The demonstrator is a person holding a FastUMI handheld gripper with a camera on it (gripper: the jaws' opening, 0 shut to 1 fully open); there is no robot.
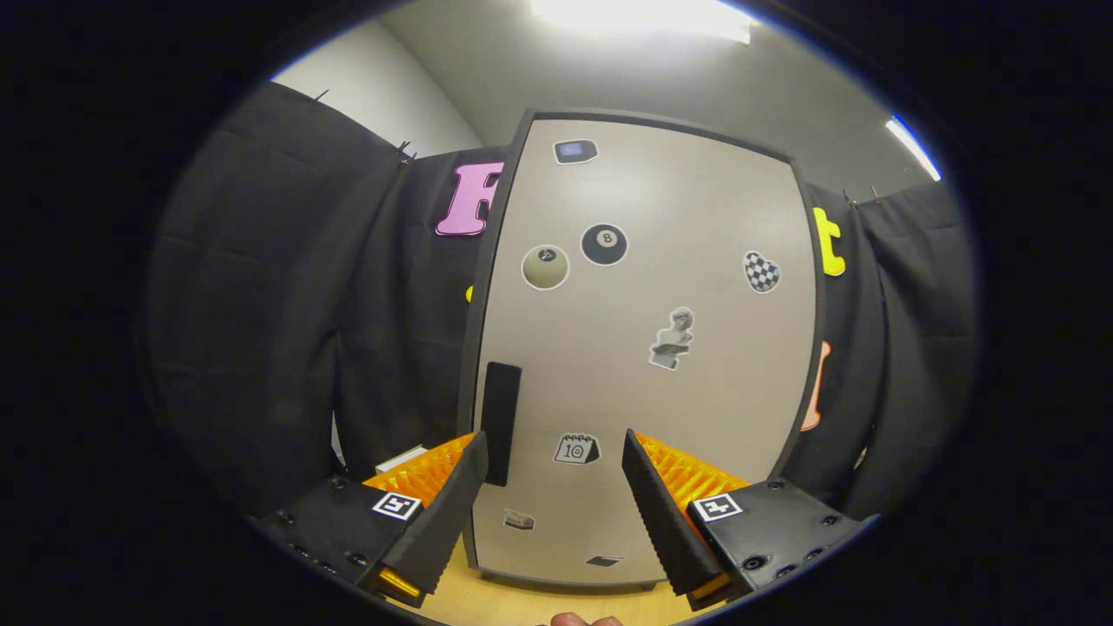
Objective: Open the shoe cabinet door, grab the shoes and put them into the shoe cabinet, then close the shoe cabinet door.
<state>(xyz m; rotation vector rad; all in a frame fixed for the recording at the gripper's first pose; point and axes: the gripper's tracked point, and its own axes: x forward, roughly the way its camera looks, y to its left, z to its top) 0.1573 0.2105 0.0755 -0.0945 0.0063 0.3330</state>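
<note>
step: opening, door not yet open | my tongs point(552, 452) were spread, pinching nothing | shoe cabinet point(643, 348) stood just ahead on the wood tabletop point(487, 600), flat matte beige door point(713, 217) with stickers | next, I judged: hook the black slab handle point(502, 422) by my left finger.

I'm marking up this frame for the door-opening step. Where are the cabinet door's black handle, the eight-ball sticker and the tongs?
black handle point(502, 423): gripper view, middle of the dark vertical bar.
eight-ball sticker point(604, 244): gripper view, centre of the black ball.
tongs point(554, 452): gripper view, midway between the open fingertips.
</note>
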